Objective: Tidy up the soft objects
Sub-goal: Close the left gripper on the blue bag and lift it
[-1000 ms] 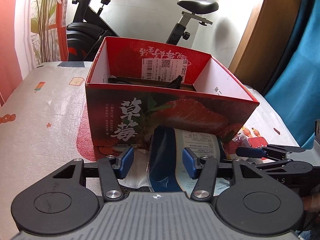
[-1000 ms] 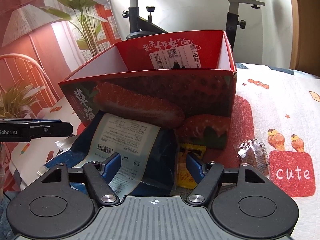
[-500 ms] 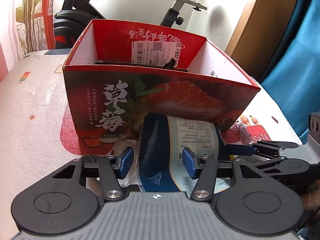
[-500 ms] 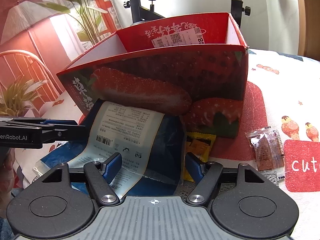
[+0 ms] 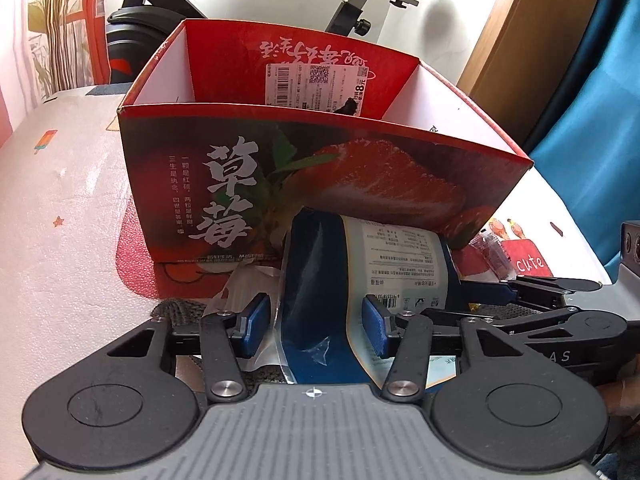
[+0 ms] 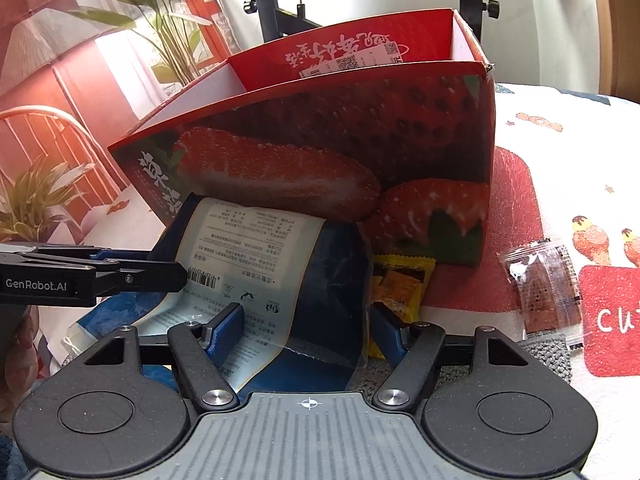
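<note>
- We find the task item, a dark blue plastic bag [image 5: 320, 280] with a white printed label and barcode, bulging upward, its far end pressed against the front wall of the strawberry box [image 5: 280, 184].
- Our left gripper [image 5: 316, 322] straddles the bag's left part, blue pads set wide; whether they bear on the film, we cannot tell.
- Our right gripper [image 6: 304, 330] straddles the right part, likewise wide, contact unclear.
- The tall box wall stands directly between bag and box interior.
- A yellow snack packet [image 6: 400, 284] lies just beside the bag; a clear brown sachet [image 6: 540, 292] sits well apart on the printed tablecloth [image 6: 560, 184].
- An exercise bike [image 5: 360, 8] stands behind.
</note>
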